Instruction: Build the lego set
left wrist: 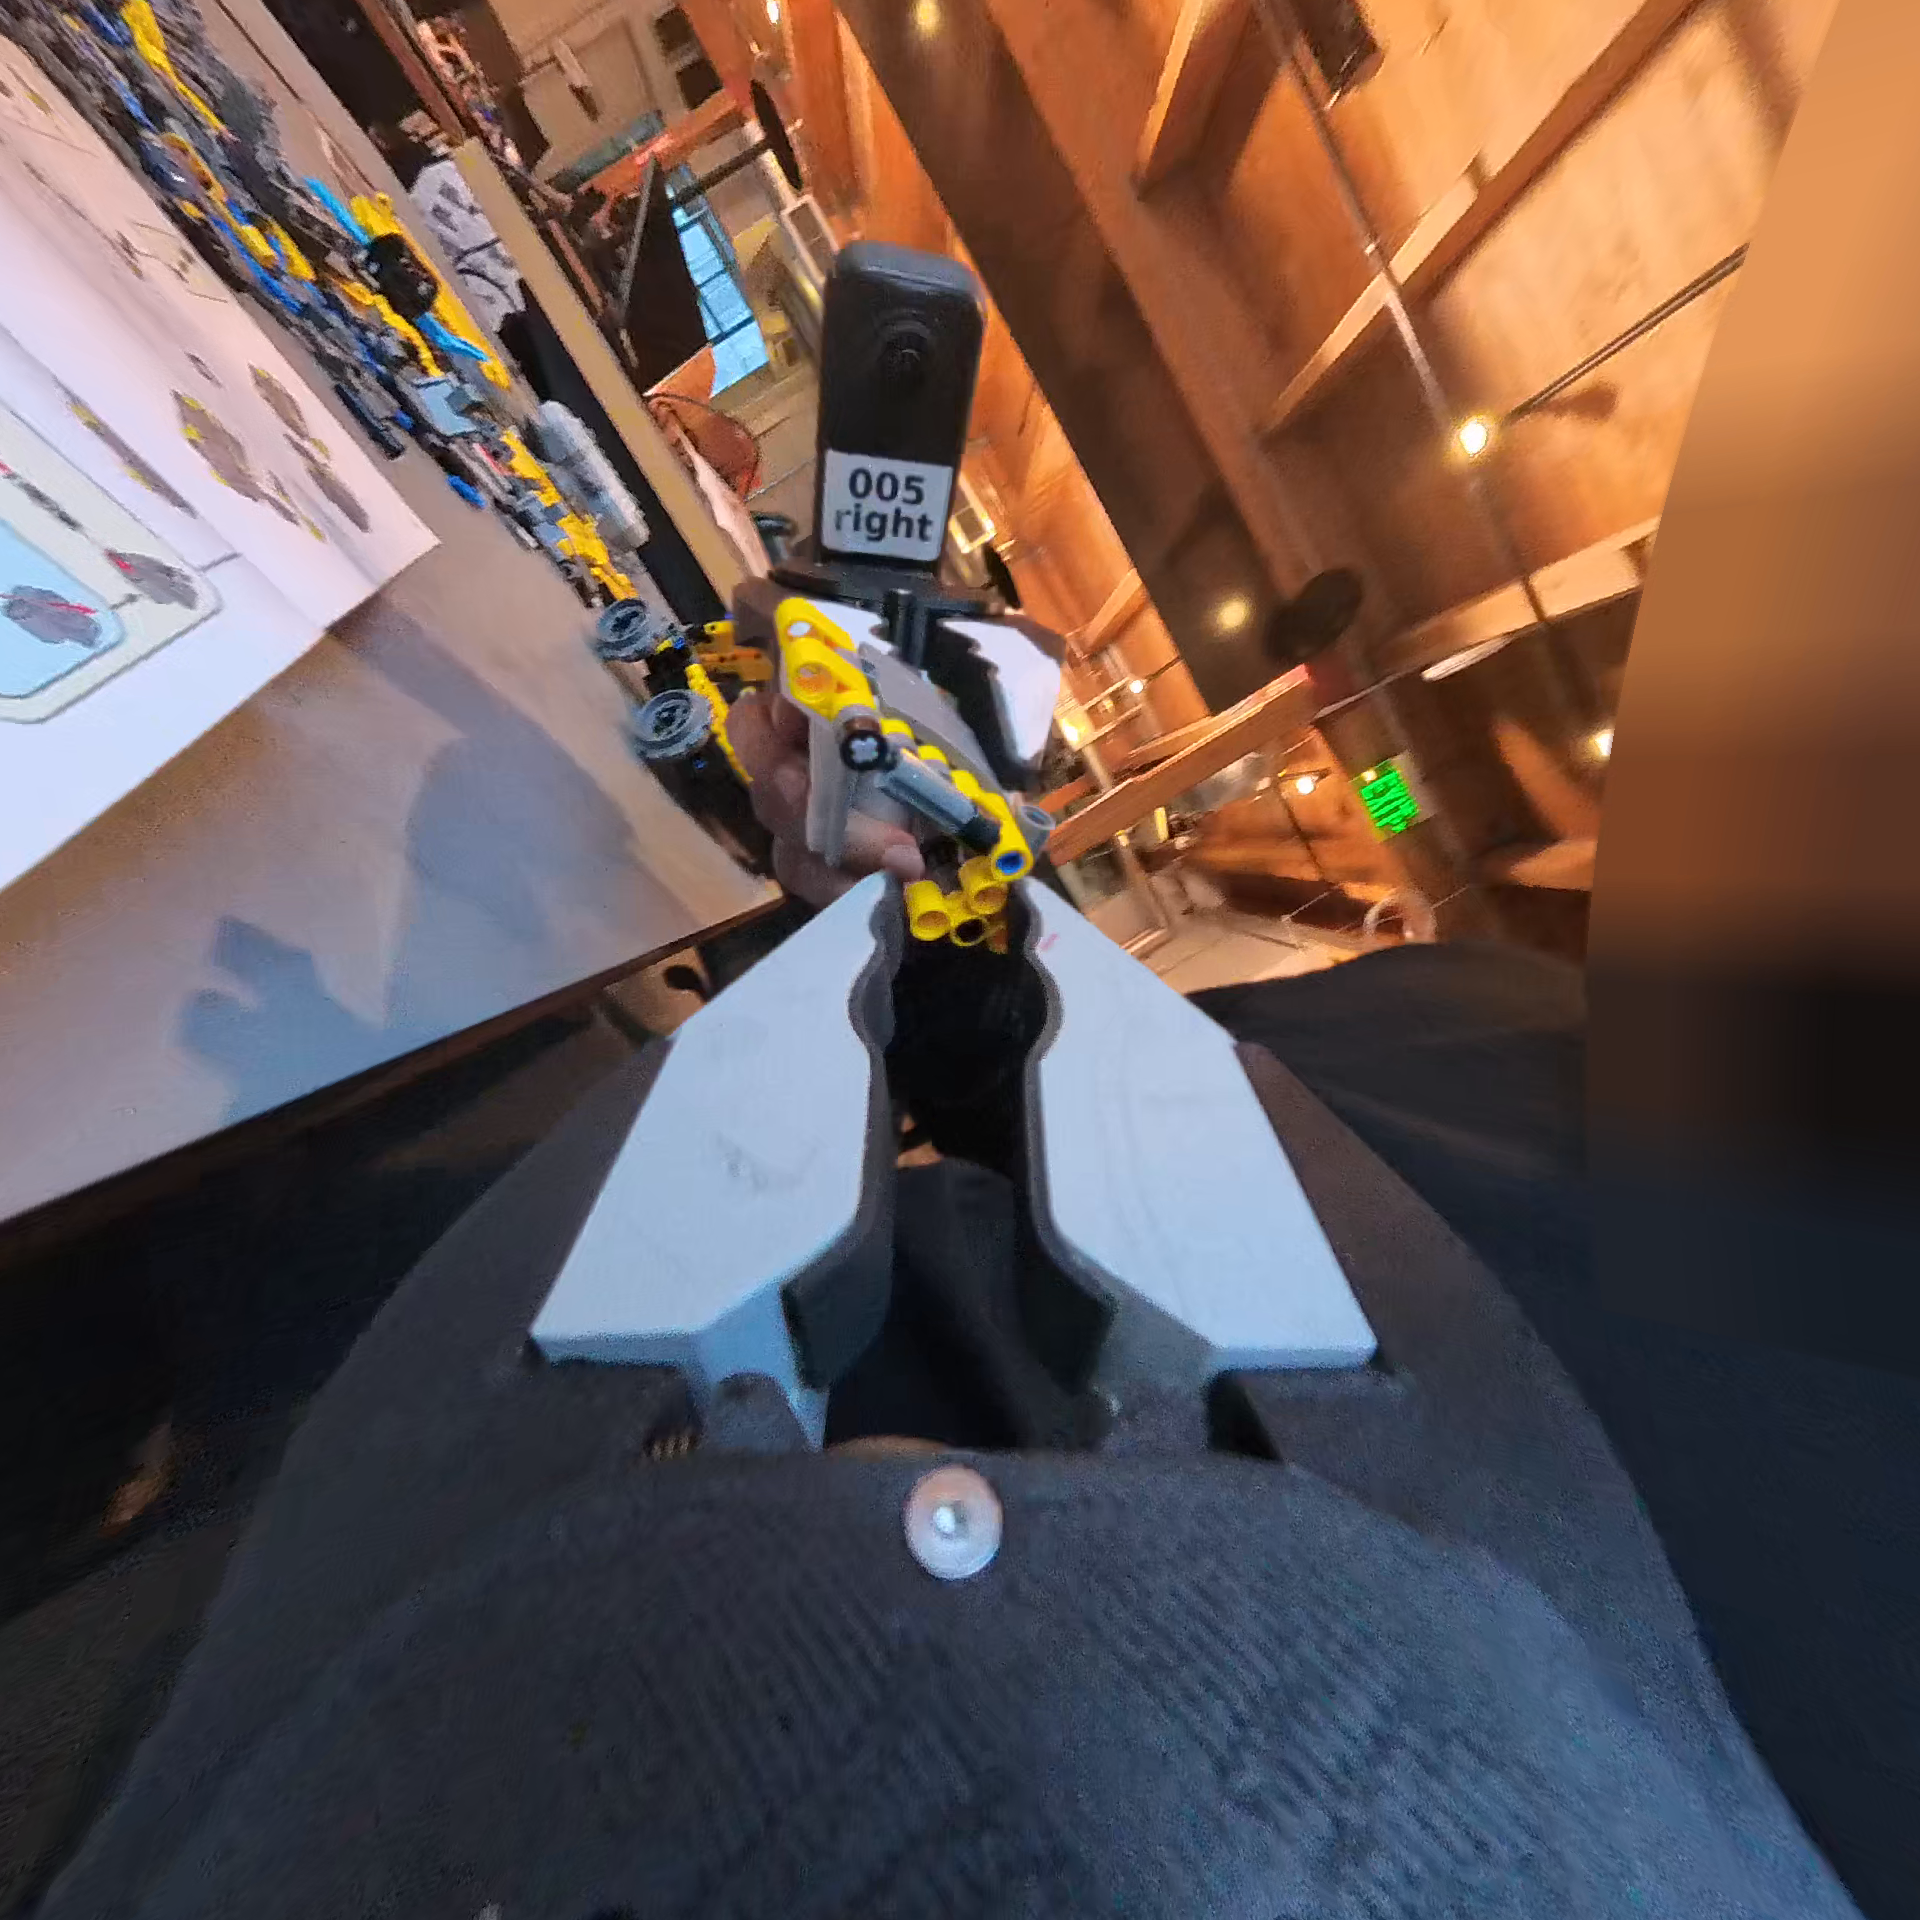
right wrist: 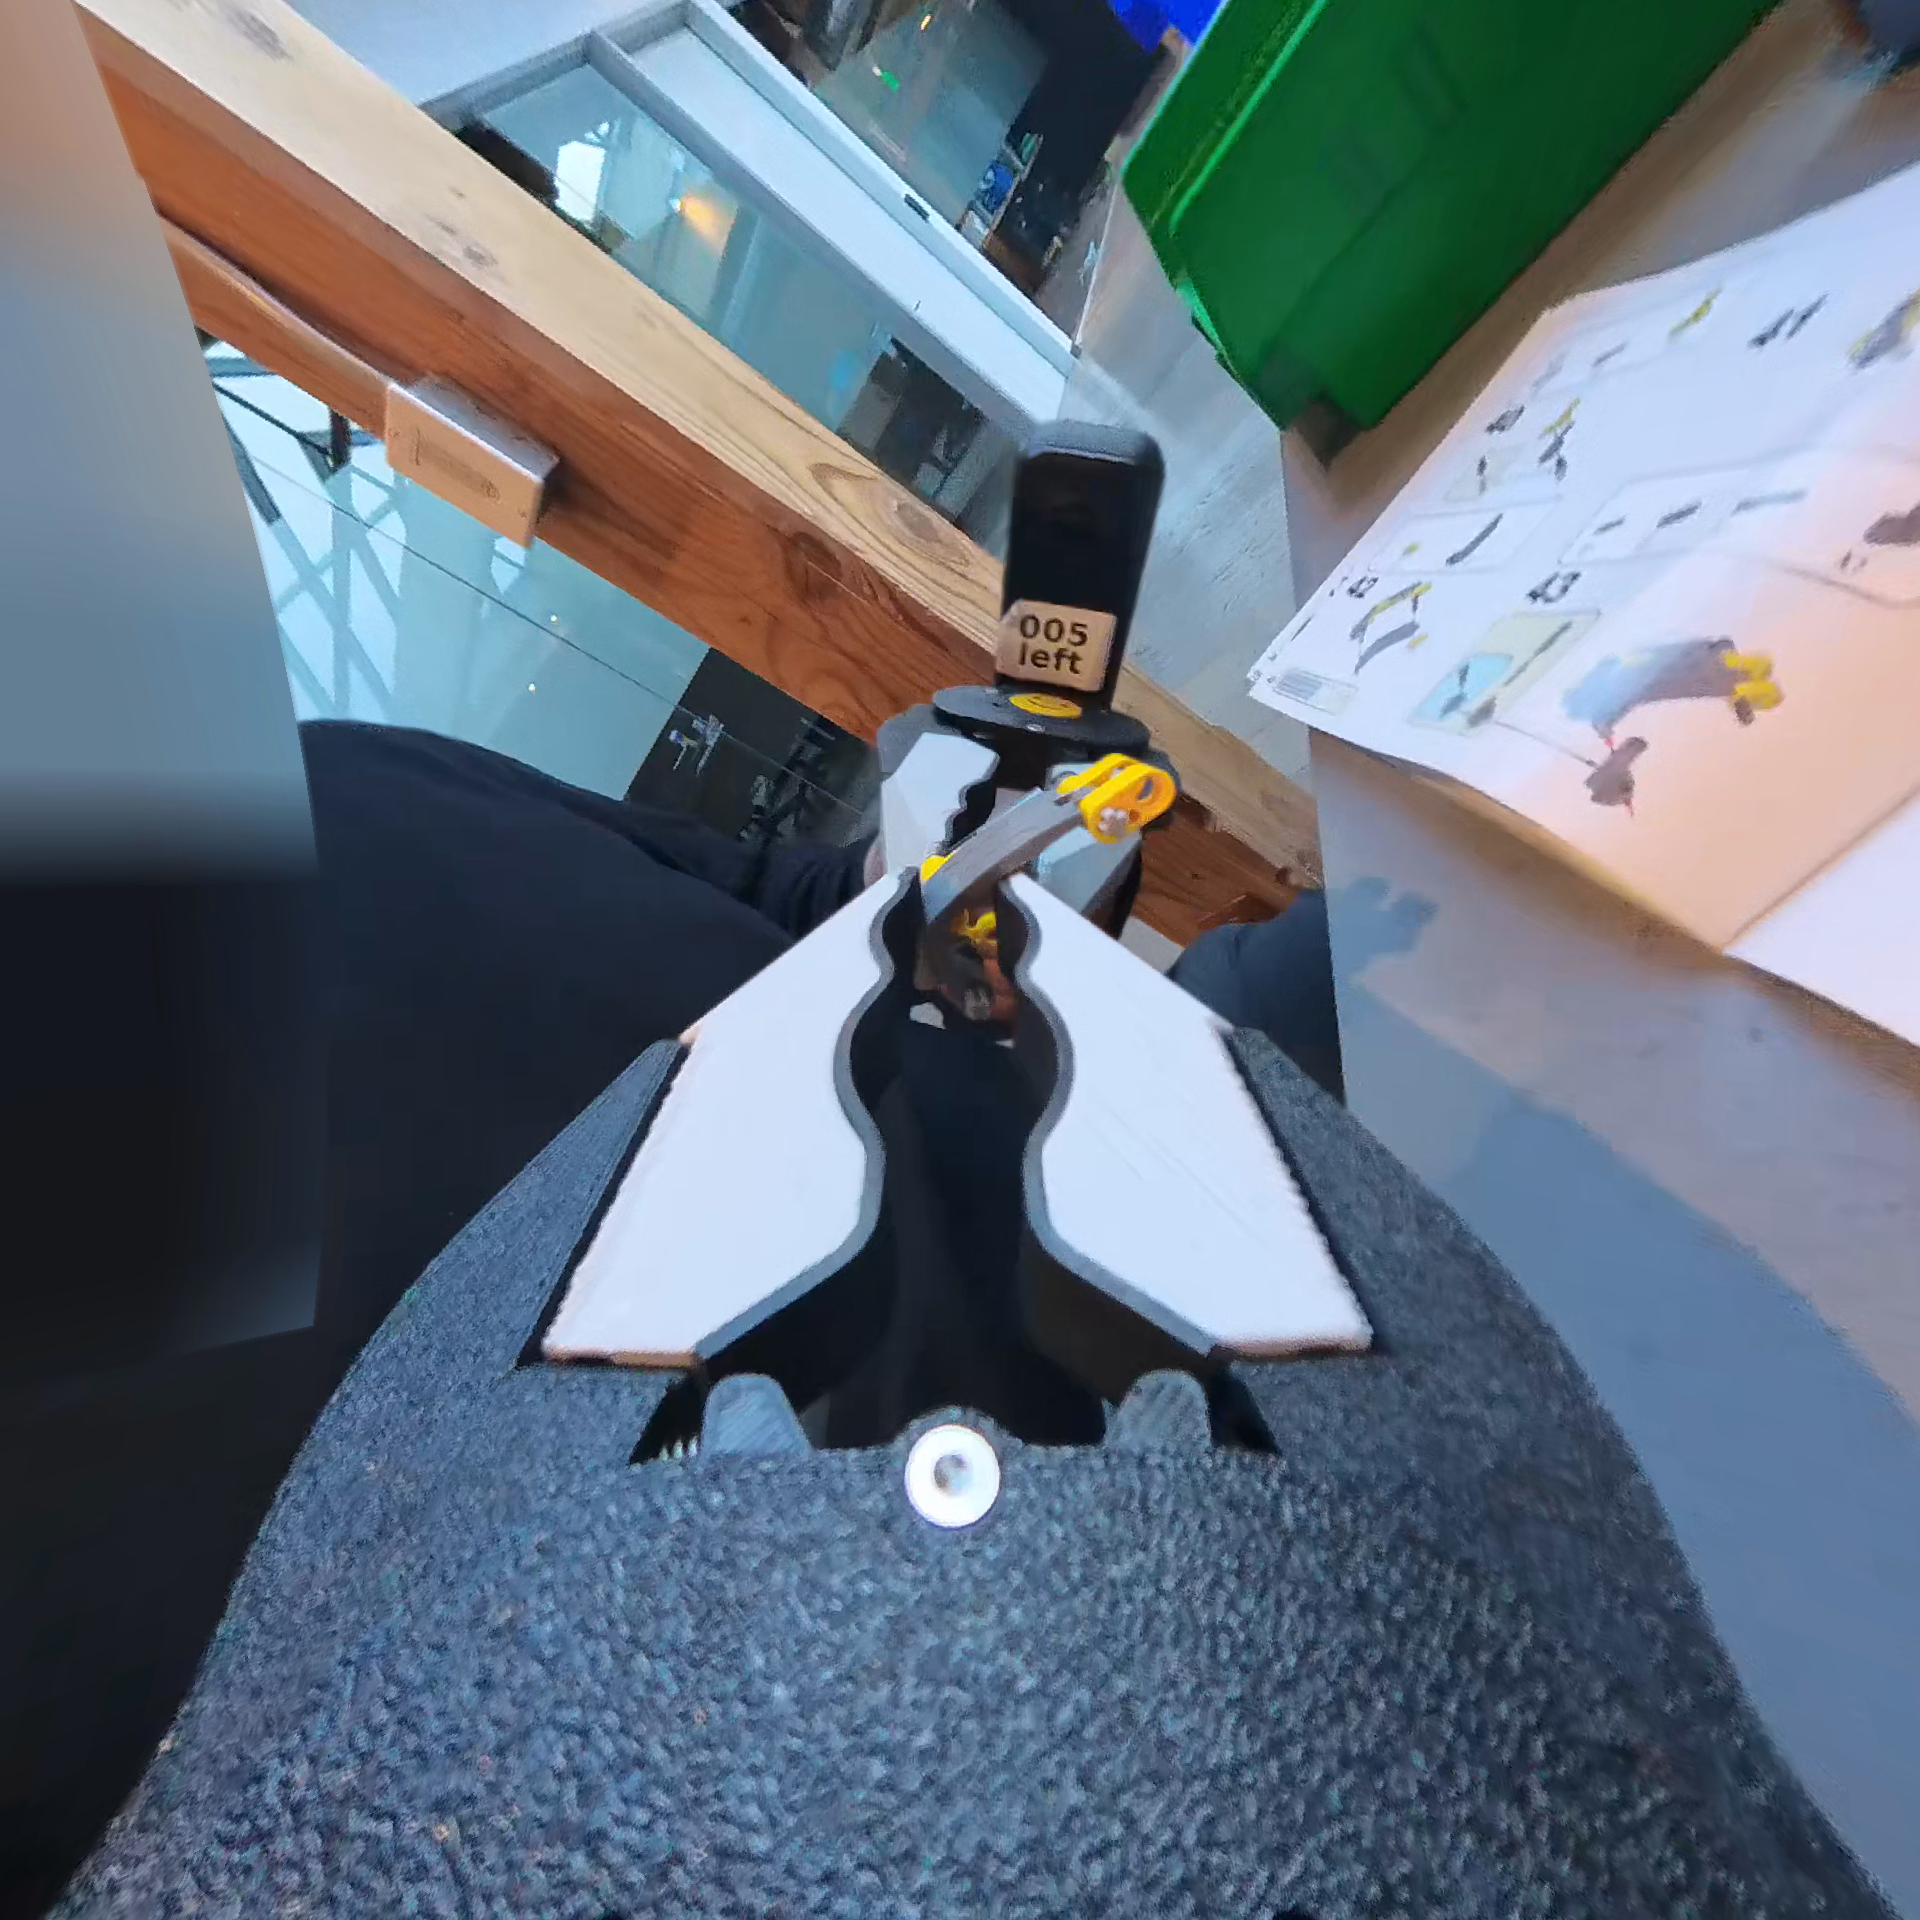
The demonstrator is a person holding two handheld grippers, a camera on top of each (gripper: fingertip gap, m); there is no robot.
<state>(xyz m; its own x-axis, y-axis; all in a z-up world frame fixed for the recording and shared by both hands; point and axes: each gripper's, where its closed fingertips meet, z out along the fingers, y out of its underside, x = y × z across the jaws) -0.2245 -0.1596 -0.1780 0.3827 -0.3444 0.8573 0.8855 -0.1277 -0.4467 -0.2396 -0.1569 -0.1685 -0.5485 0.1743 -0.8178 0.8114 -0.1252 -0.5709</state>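
The yellow-and-grey brick assembly [left wrist: 914, 790] hangs off the counter's [left wrist: 416, 831] near edge, pinched between both tools. The left tool [left wrist: 961, 920] is nearly closed on its yellow end and the right tool [right wrist: 961, 925] on its grey arm, steadying it for joining.

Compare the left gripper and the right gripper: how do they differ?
The left gripper pinches the brick assembly at its yellow connector end; the right gripper pinches its grey curved beam. The left gripper's body looks finely ribbed, the right gripper's coarsely grained. Both have pale fingers and are shut on that assembly.
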